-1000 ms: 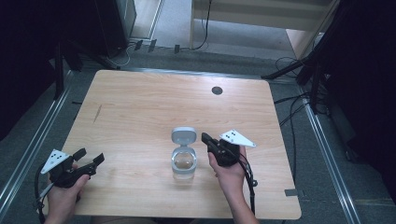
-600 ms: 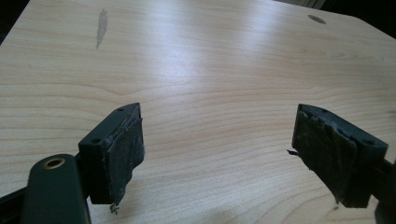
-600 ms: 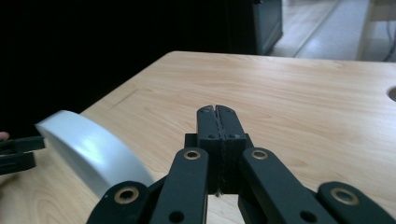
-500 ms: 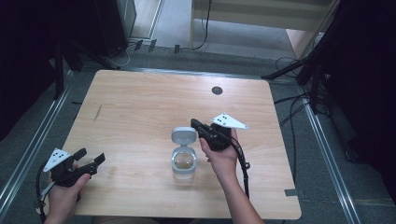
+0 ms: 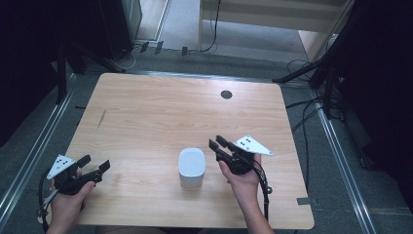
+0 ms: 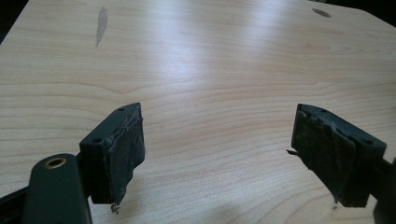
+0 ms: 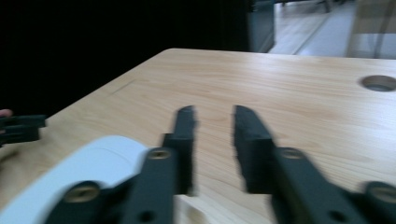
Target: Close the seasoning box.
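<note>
Wooden table (image 5: pixel 160 112) is lying bare around a lidded white container (image 5: pixel 191 166) near its front edge. My right gripper (image 5: pixel 217 145) is hovering just beside it, jaws slightly parted, gripping nothing; my left gripper (image 5: pixel 95 164) is idling well apart, spread wide. I am judging a level, centred approach safest

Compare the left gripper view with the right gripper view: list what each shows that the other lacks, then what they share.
Left gripper view alone: the left gripper with its jaws wide apart, their pads worn and frayed, and a grey smear on the wood.

Right gripper view alone: the right gripper, jaws a narrow gap apart with nothing between them, and the white lidded container low at the left beside them.

Both: the wooden table and its round hole near the far edge.
</note>
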Motion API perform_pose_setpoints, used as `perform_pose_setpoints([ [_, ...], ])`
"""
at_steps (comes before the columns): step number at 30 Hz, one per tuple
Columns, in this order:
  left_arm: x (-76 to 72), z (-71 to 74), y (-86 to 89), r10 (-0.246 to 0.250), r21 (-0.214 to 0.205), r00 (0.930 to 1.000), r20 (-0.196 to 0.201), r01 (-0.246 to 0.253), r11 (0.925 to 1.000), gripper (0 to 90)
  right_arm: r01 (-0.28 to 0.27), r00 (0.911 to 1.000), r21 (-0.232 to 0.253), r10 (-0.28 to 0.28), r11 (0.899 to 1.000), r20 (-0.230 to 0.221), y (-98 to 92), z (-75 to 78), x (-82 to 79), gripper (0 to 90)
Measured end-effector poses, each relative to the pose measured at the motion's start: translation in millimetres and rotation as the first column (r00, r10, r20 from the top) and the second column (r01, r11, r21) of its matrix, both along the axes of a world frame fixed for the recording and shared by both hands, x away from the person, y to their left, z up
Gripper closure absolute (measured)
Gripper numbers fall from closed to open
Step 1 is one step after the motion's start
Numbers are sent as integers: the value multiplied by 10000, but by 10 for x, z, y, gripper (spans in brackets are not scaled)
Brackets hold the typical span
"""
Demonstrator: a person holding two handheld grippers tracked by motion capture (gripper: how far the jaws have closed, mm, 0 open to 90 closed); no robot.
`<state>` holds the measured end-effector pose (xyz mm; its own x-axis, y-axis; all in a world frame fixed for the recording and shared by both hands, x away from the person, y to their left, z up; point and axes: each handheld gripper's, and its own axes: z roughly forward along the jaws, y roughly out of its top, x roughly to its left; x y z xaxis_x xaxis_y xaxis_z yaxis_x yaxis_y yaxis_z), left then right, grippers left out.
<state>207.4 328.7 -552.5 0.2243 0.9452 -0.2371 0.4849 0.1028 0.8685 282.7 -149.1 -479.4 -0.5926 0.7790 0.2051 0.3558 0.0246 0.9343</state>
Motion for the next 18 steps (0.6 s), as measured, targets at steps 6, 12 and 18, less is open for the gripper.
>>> perform_pose_setpoints([
  [6, -1, 1, -4, 17, 68, 10000, 24, -17, 10000, 172, 1251, 9919, -509, -1261, 9908, -166, -363, -93, -50, 225],
  [12, -1, 1, -7, 48, 98, 10000, 25, -48, 9999, 172, 1670, 9843, -593, -1699, 9842, -471, -686, -223, -134, 204],
  [18, -1, 1, -9, 66, 92, 10000, 30, -66, 9999, 172, 2180, 9731, -616, -2218, 9740, -623, -985, -325, -227, 206],
])
